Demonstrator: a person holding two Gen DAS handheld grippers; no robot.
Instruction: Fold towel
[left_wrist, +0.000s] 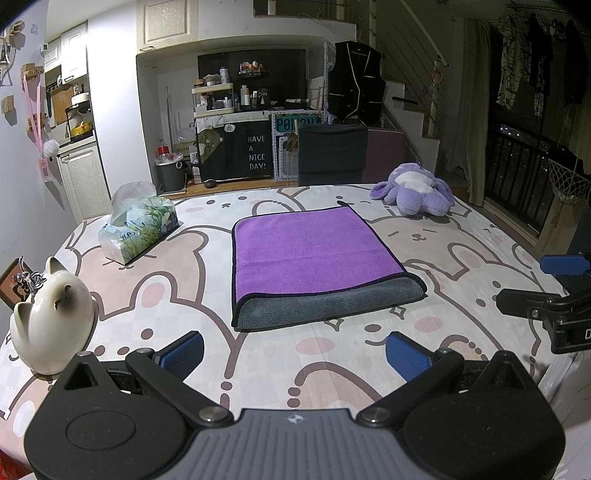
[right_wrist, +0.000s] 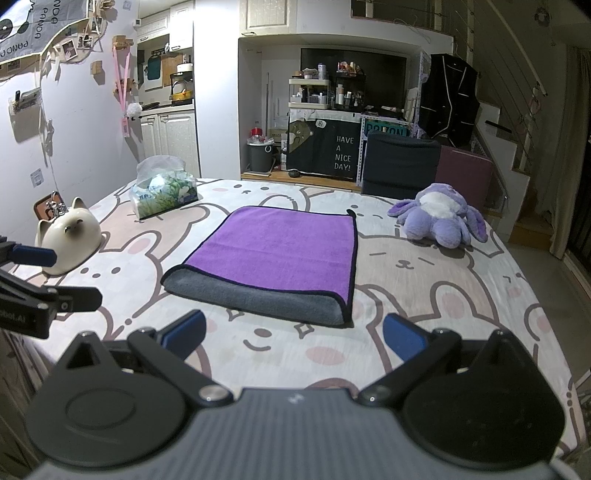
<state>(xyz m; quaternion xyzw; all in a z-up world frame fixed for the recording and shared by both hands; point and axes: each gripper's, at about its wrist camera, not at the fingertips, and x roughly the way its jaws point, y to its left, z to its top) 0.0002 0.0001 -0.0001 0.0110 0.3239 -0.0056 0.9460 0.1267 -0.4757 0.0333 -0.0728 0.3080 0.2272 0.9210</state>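
Note:
A towel, purple on top with a grey underside (left_wrist: 314, 254), lies folded over on the bunny-print tablecloth (left_wrist: 258, 369); its grey folded edge faces me. It also shows in the right wrist view (right_wrist: 273, 254). My left gripper (left_wrist: 295, 354) is open and empty, held back from the towel's near edge. My right gripper (right_wrist: 293, 338) is open and empty, also short of the near edge. Each gripper shows at the side of the other's view: the right one (left_wrist: 546, 295) and the left one (right_wrist: 37, 280).
A white ceramic cat (left_wrist: 51, 317) sits at the near left and a tissue pack (left_wrist: 140, 225) at the far left. A purple plush toy (left_wrist: 417, 192) lies at the far right. Shelves, a dark chair and stairs stand beyond the table.

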